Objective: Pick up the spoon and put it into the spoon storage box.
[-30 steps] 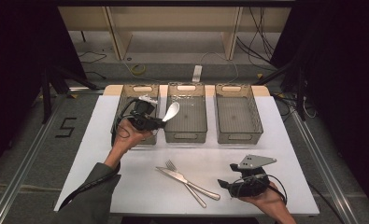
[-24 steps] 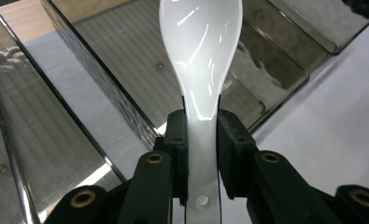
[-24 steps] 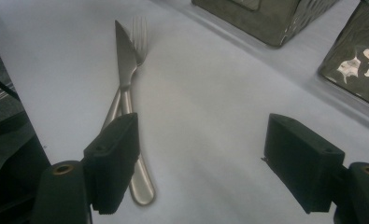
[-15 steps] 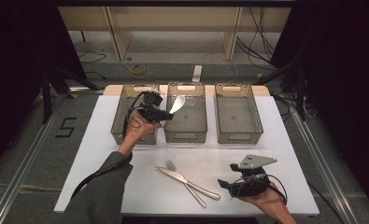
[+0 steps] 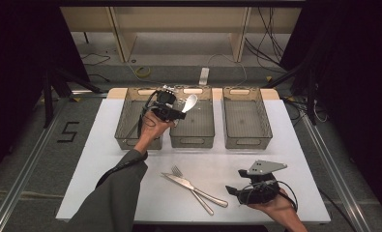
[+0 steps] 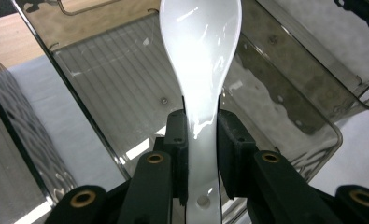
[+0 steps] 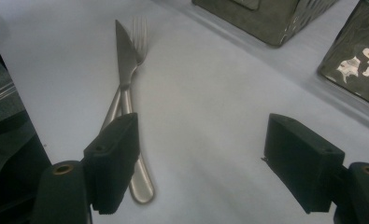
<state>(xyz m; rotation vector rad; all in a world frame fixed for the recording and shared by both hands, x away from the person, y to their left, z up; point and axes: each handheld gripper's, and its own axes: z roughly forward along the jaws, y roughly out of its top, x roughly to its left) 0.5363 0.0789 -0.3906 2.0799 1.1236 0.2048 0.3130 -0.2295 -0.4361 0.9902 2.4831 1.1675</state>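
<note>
While the middle bin [image 5: 193,126] of three sits open on the white surface [image 5: 295,159], the left gripper [image 5: 175,114], clamped on a white spoon's [image 5: 190,103] handle, holds its bowl pointing out over that bin's interior.

White spoon [image 6: 200,51], smoky grey bins [image 5: 192,126]

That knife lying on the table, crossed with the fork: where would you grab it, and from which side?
Probably by the handle end, coming straight down from above. The knife lies flat on the white table, crossed with the fork partway along, so the handle end near the open right gripper looks freest. Its thin, flat shape suits jaws set across its width.
</note>
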